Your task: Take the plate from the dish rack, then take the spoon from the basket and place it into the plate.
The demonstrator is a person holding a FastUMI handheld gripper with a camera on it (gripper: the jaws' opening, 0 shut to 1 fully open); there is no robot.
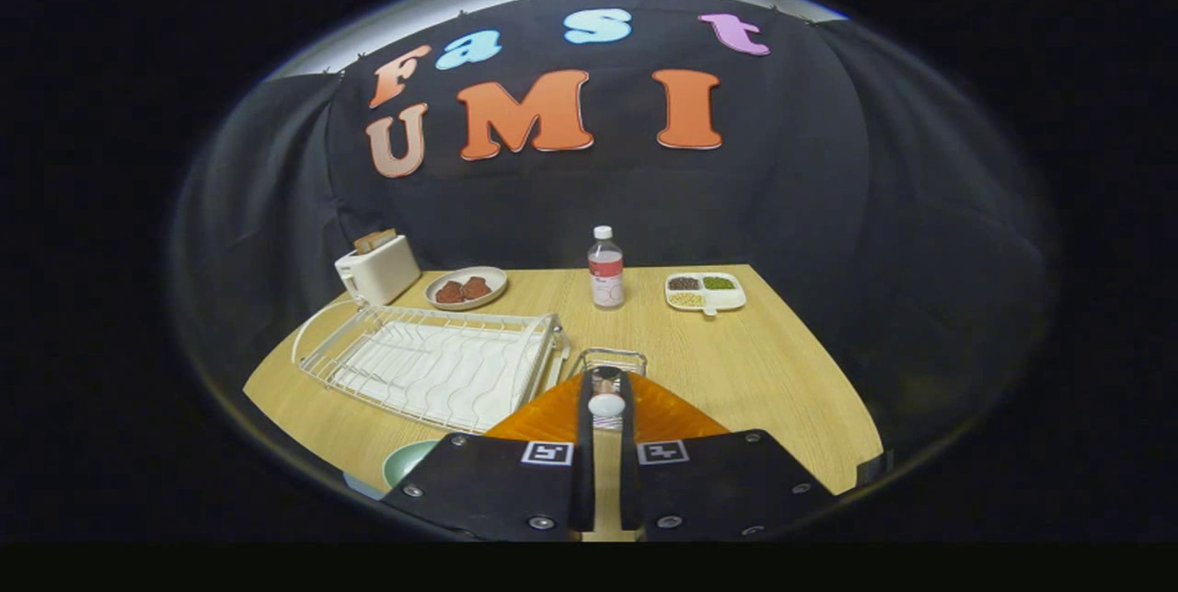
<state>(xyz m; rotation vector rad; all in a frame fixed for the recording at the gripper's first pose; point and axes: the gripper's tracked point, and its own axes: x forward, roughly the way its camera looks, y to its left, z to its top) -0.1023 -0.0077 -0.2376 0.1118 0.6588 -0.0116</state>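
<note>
My gripper (606, 387) is shut on the spoon (606, 405), whose white rounded end shows in the narrow gap between the two fingers. Just beyond the fingertips stands the small wire basket (611, 358) on the wooden table. The white wire dish rack (433, 366) lies to the left of the fingers, with no plate standing in it. A pale green plate (409, 461) rests on the table near the rack's front corner, left of the fingers and partly hidden by the gripper's body.
At the back of the wooden table (755, 371) are a white toaster (377, 268), a dish of brown food (466, 287), a clear bottle (605, 268) and a divided tray of beans (705, 291). Black cloth walls the booth.
</note>
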